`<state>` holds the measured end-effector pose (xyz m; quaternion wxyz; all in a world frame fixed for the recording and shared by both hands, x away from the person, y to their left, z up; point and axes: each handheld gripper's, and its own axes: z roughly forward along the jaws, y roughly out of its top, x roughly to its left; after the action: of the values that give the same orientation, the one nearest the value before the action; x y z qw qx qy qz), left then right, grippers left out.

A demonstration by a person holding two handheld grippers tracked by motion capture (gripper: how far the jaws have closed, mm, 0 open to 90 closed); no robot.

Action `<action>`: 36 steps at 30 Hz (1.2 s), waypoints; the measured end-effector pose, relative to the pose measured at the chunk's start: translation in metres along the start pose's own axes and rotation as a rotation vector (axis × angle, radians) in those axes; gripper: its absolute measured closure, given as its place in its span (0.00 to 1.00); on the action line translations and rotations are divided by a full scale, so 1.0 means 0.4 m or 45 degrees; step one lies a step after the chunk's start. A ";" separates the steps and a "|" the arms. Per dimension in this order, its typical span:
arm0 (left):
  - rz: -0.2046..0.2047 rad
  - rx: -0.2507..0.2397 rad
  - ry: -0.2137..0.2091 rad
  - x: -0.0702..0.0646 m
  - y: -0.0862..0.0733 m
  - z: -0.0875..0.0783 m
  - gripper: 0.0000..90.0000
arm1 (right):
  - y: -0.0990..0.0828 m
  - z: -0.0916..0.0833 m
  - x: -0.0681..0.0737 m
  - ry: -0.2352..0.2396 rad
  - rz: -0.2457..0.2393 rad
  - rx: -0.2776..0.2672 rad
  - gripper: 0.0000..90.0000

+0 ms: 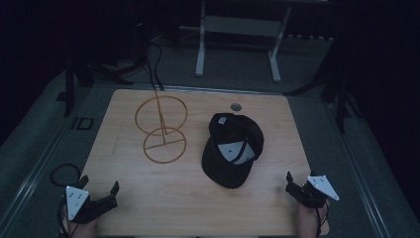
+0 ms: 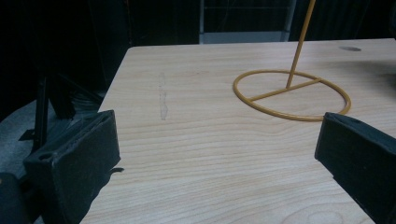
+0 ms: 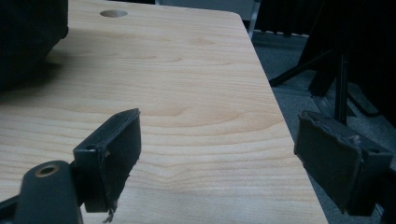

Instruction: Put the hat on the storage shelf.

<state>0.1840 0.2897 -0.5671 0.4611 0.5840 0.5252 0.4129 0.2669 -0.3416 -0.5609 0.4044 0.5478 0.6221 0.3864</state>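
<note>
A black baseball cap (image 1: 232, 150) lies upside down on the light wooden table (image 1: 188, 198), right of centre, its hollow facing up with a pale label inside. Its long axis runs from the far side of the table toward the near side, tilted slightly; the flat brim is the near end, pointing toward the person, and the rounded crown is the far end, close to a small round hole in the tabletop (image 1: 236, 106). To the cap's left, apart from it, stands a yellow wire stand with a ring base, a slim upright rod and a second ring above (image 1: 161, 130); in the left gripper view its base ring (image 2: 292, 94) lies flat ahead on bare wood. The left gripper (image 1: 100, 190) rests at the near left corner, jaws spread wide with nothing between them. The right gripper (image 1: 297, 187) sits at the near right edge, jaws likewise parted and empty, the table's right edge running between them. A broad bare strip of wood separates both grippers from the cap and stand.
</note>
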 end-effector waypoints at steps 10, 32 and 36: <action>-0.001 0.015 0.003 -0.016 0.006 -0.007 0.00 | 0.015 0.000 0.007 0.022 -0.027 -0.008 0.16; -0.013 0.099 -0.262 -0.056 0.024 -0.029 0.00 | 0.247 -0.086 0.073 0.339 -0.019 -0.076 0.13; 0.031 0.129 -0.241 -0.065 0.023 -0.028 0.05 | 0.278 -0.090 0.100 0.347 -0.078 -0.120 0.12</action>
<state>0.1725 0.2650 -0.5556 0.4736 0.6493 0.4923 0.3344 0.2717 -0.2921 -0.4480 0.3530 0.4514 0.6688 0.4736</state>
